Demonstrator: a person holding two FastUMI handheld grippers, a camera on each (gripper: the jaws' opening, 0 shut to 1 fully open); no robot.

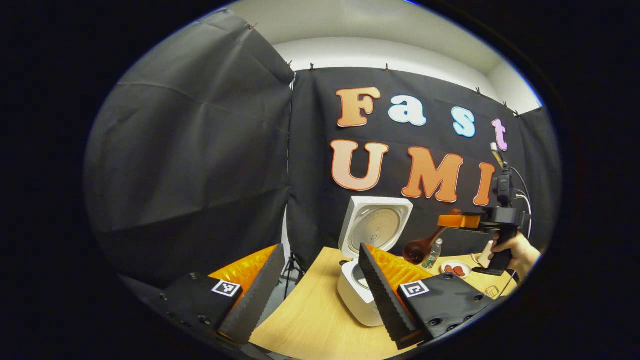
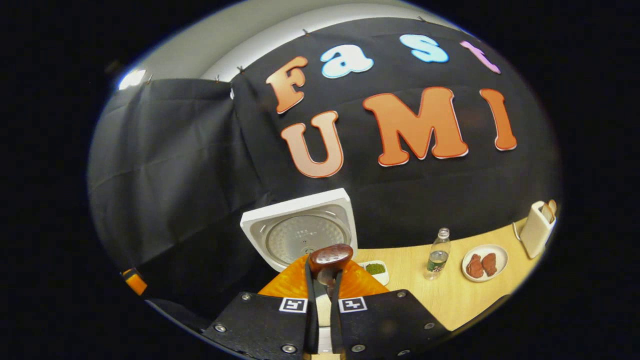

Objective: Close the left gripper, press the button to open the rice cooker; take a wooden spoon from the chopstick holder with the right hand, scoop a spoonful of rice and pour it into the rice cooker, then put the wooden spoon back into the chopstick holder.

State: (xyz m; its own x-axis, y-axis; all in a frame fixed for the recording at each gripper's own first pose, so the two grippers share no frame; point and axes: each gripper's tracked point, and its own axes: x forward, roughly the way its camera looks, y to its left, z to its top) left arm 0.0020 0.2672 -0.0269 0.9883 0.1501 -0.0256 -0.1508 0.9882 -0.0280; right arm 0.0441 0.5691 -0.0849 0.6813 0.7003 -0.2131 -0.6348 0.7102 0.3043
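The white rice cooker (image 1: 356, 295) stands on the wooden table with its lid (image 1: 375, 225) raised upright. My left gripper (image 1: 317, 295) hangs open just in front of it, nothing between its fingers. To the right and higher, a hand holds my right gripper (image 1: 452, 220), shut on a dark wooden spoon (image 1: 424, 246) whose bowl slants down toward the cooker. In the right gripper view, the spoon (image 2: 330, 257) runs out between the fingers of my right gripper (image 2: 324, 281), its bowl in front of the open lid (image 2: 300, 231). I cannot tell what the spoon carries.
On the table right of the cooker are a small dish of green grains (image 2: 375, 268), a plastic bottle (image 2: 437, 255), a plate with red meat pieces (image 2: 484, 262) and a white toaster with bread (image 2: 536, 229). The table edge (image 1: 300, 320) runs near my left gripper.
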